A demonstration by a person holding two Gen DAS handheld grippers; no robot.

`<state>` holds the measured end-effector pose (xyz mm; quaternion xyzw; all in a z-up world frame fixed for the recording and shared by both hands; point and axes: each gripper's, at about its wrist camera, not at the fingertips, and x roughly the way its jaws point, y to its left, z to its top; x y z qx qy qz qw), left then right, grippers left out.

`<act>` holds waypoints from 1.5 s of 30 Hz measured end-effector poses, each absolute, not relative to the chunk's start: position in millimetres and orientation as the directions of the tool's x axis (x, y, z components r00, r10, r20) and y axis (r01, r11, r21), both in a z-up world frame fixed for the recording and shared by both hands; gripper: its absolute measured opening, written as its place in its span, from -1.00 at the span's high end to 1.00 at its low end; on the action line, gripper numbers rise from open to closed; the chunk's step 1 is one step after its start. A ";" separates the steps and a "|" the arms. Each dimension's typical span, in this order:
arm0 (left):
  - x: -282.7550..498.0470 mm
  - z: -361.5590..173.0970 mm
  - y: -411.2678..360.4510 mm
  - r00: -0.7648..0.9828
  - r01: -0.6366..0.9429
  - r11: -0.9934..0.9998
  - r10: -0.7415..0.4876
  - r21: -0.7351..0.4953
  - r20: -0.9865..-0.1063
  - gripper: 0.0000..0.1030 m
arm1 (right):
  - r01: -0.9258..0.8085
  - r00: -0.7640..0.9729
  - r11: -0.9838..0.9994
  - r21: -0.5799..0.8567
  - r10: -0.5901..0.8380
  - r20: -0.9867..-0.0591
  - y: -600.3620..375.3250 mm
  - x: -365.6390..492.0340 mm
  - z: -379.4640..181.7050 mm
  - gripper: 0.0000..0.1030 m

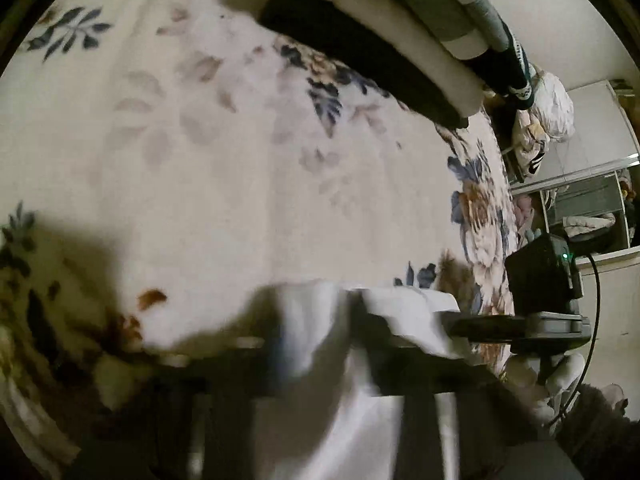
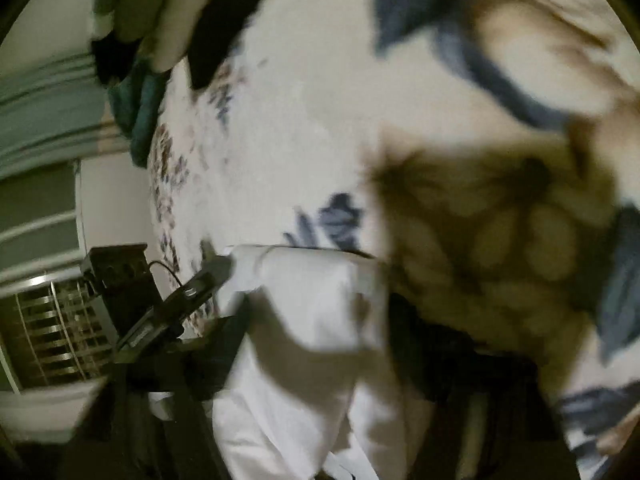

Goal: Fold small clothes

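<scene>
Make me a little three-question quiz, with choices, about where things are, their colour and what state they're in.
1. Where does the stack of folded clothes lie?
A. at the far edge of the bed
B. on the floor
C. in a drawer

2. What colour is the cloth between the tongs?
A. red
B. white
C. black

3. How does the bedspread look?
A. plain grey
B. striped
C. pale with blue and brown flowers

Answers: 1 A, the pile sits along the bed's far side in the left view; 2 B, white fabric fills both near views; 3 C, blue leaves and brown blooms show on it.
</scene>
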<state>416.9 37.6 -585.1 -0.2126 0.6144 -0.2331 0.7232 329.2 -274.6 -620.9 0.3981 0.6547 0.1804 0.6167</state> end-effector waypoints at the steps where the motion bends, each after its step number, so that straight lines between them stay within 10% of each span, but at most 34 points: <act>1: 417.4 -583.4 39.9 0.140 0.067 0.791 -0.610 -0.608 -0.780 0.69 | 0.307 0.069 0.629 0.714 0.734 -0.676 -271.9 332.5 -622.4 0.35; 8: 458.4 -561.3 38.5 0.186 0.077 0.780 -0.623 -0.621 -0.760 0.73 | 0.319 0.172 0.648 0.692 0.678 -0.714 -268.7 359.4 -588.4 0.64; 17: 546.5 -550.1 43.4 0.220 0.069 0.794 -0.602 -0.604 -0.767 0.51 | 0.320 0.169 0.790 0.523 0.496 -0.852 -279.0 454.8 -552.2 0.42; 21: 498.8 -529.0 52.4 0.286 0.080 0.815 -0.570 -0.574 -0.770 -0.13 | 0.201 0.216 0.864 0.461 0.420 -0.881 -260.8 421.7 -525.3 0.18; 28: 410.2 -584.9 25.3 0.134 0.092 0.929 -0.369 -0.360 -0.920 -0.13 | 0.058 0.060 0.960 0.274 0.271 -0.961 -226.7 324.2 -567.2 0.18; 45: 266.4 -585.9 116.1 0.009 -0.149 0.890 -0.434 -0.431 -0.901 -0.14 | 0.482 -0.017 0.760 0.437 0.506 -0.862 -287.4 159.7 -583.5 -0.04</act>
